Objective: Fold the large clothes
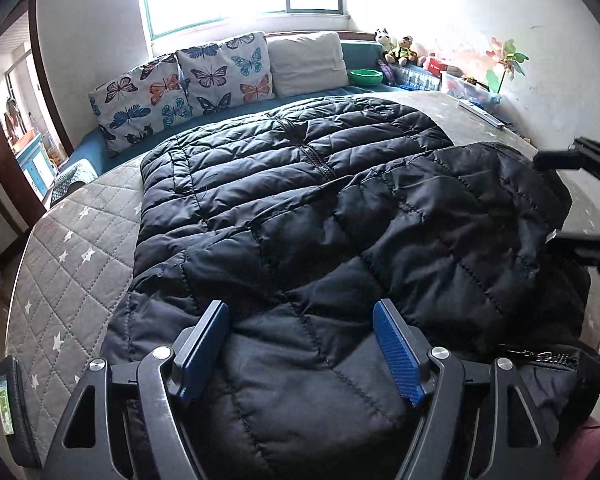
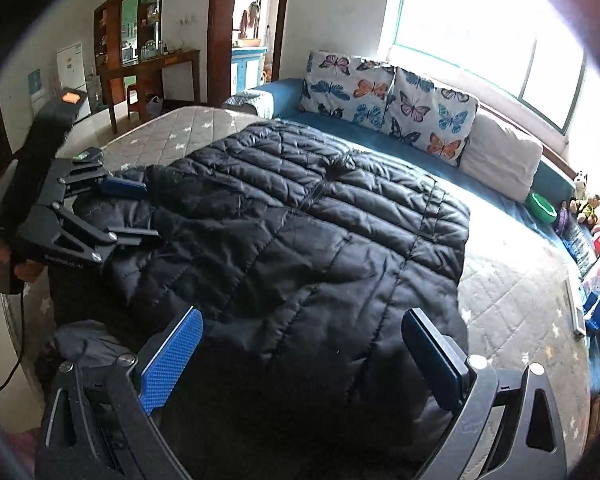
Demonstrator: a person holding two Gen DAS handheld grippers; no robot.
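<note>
Two hand-held grippers are seen above a black quilted puffer jacket (image 1: 300, 200), which is spread on a grey quilted mattress with white stars (image 1: 72, 248). The jacket lies zip side up, and a sleeve or side panel appears to be folded in over its body. The jaws of the left hand-held gripper (image 1: 300, 352) are held well apart, with nothing clamped between the blue pads (image 1: 396, 356); jacket fabric is seen beneath them, though contact cannot be confirmed. The jaws of the right hand-held gripper (image 2: 300, 360) are likewise parted, and no cloth is pinched between them. In the right wrist view the left hand-held gripper is seen at the jacket's left edge, low over the fabric.

The step in hand is judged to be a re-grasp for the next fold. It is best done if each gripper is lowered onto a firm edge, such as a seam or hem, so that all padded layers are caught at once and not just the slippery outer shell. The two grasps should be set well apart along the same edge, so that the fold is carried over evenly. Trapped air should be pressed out, since the padding is likely to spring back.

Relative to both grippers, the jacket is directly below and ahead, stretching away towards the butterfly-print cushions (image 1: 188, 80).
</note>
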